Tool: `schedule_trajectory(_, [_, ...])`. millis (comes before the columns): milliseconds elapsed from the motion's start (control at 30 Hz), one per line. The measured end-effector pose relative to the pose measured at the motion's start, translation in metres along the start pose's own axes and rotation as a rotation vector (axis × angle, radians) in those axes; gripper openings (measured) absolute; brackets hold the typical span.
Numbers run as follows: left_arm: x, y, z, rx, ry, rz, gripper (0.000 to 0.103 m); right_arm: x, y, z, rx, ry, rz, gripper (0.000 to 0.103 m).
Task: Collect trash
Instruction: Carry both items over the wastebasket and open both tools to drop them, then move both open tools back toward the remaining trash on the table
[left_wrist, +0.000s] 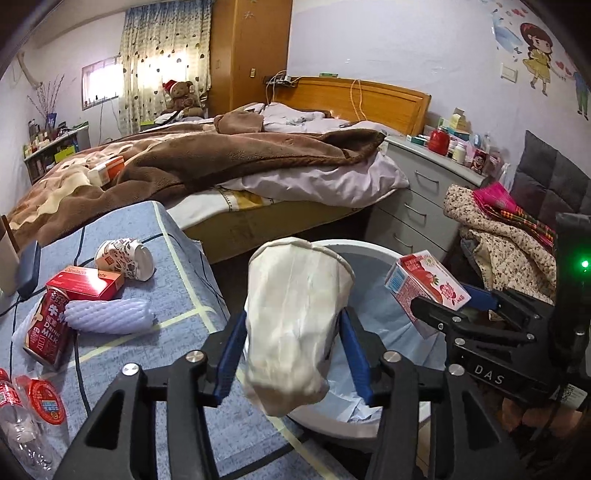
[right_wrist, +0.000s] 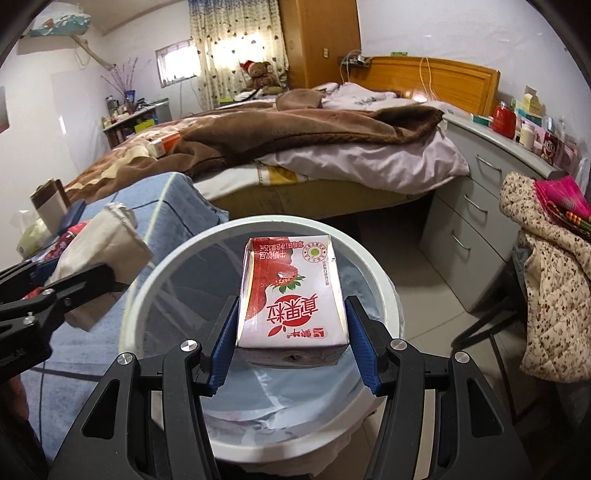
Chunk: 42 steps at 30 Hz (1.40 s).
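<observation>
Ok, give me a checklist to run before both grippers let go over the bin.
1. Right gripper grips the pink strawberry milk carton squarely: ok.
2. Carton above the round white bin opening: ok.
3. Left gripper holds the crushed white paper cup: ok.
4. Cup fully over the opening: not ok, it hangs at the rim nearest the blue-covered table.
5. Blue liner sits open inside the bin: ok.
6. Room left in the bin: cannot tell.
</observation>
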<state>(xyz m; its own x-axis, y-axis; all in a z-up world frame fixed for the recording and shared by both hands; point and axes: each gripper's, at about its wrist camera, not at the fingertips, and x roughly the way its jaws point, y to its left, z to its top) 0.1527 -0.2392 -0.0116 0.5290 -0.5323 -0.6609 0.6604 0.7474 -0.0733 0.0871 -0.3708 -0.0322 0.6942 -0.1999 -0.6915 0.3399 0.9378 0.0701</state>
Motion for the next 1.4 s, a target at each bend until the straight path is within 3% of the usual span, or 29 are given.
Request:
schedule_trajectory(67, [0.003, 0.003, 0.001, -0.010, 0.003, -0.003, 0.067, 0.003, -0.002, 0.000, 0.003, 0.013, -0.001, 0.058])
schedule_trajectory(167, [0.004, 0.007, 0.001, -0.016, 0.003, 0.005, 0.070, 0.007, -0.004, 0.000, 0.014, 0.025, -0.003, 0.068])
schedule_trajectory(267, [0.003, 0.011, 0.002, -0.024, 0.001, 0.006, 0.074, 0.007, -0.005, 0.001, 0.021, 0.021, 0.004, 0.071])
schedule_trajectory(700, [-0.030, 0.042, -0.007, -0.082, -0.046, 0.053, 0.075, -0.007, 0.016, 0.007, 0.007, -0.023, 0.041, 0.071])
schedule_trajectory(1400, [-0.134, 0.146, -0.062, -0.246, -0.152, 0.300, 0.078, -0.020, 0.121, 0.005, -0.145, -0.071, 0.249, 0.071])
